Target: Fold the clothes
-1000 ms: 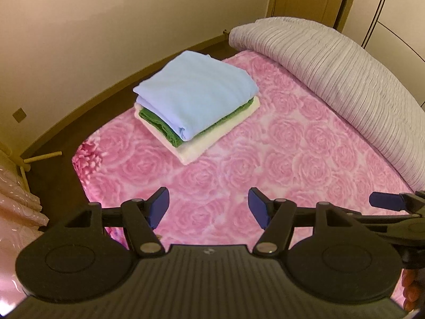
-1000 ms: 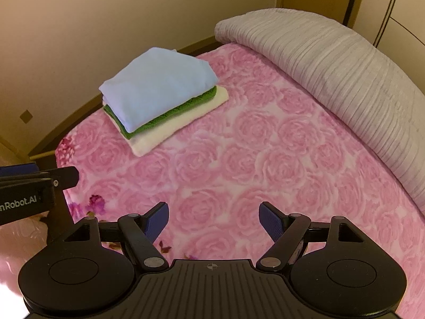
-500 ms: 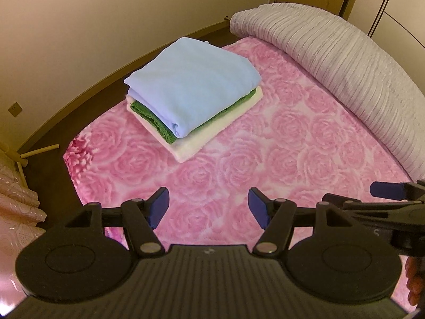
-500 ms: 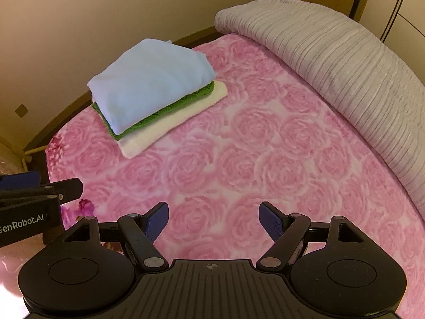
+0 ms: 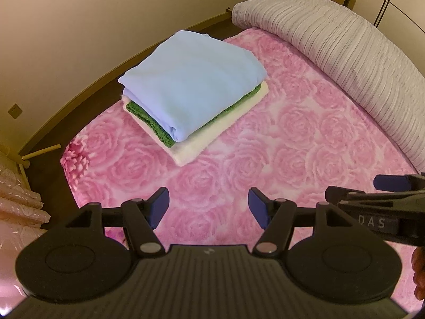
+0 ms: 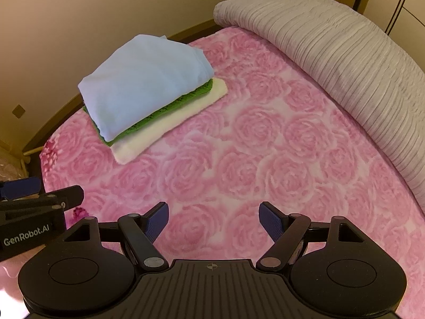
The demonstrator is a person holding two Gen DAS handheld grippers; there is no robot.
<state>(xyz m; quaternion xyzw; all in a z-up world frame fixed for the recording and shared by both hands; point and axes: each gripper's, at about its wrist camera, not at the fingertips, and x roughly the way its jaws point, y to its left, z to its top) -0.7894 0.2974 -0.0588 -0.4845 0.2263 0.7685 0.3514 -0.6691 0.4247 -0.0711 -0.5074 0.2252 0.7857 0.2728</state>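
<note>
A stack of folded clothes lies on the pink rose-patterned bedspread (image 5: 279,146) (image 6: 252,159). On top is a light blue garment (image 5: 196,82) (image 6: 143,79), under it a green one (image 5: 148,122) (image 6: 164,109), at the bottom a cream one (image 5: 212,135) (image 6: 159,133). My left gripper (image 5: 208,207) is open above the bedspread, short of the stack, nothing between its fingers. My right gripper (image 6: 213,220) is open too, empty, lower right of the stack. Each gripper shows at the edge of the other's view.
A grey ribbed duvet roll (image 5: 345,61) (image 6: 332,61) lies along the bed's far right side. A beige wall with a wooden skirting (image 5: 79,98) runs behind the stack. Dark floor (image 5: 45,170) shows left of the bed, with pink cloth (image 5: 18,212) at the lower left.
Both grippers have moved forward and down toward the stack, which now looks larger and nearer. Their jaws have stayed equally wide apart.
</note>
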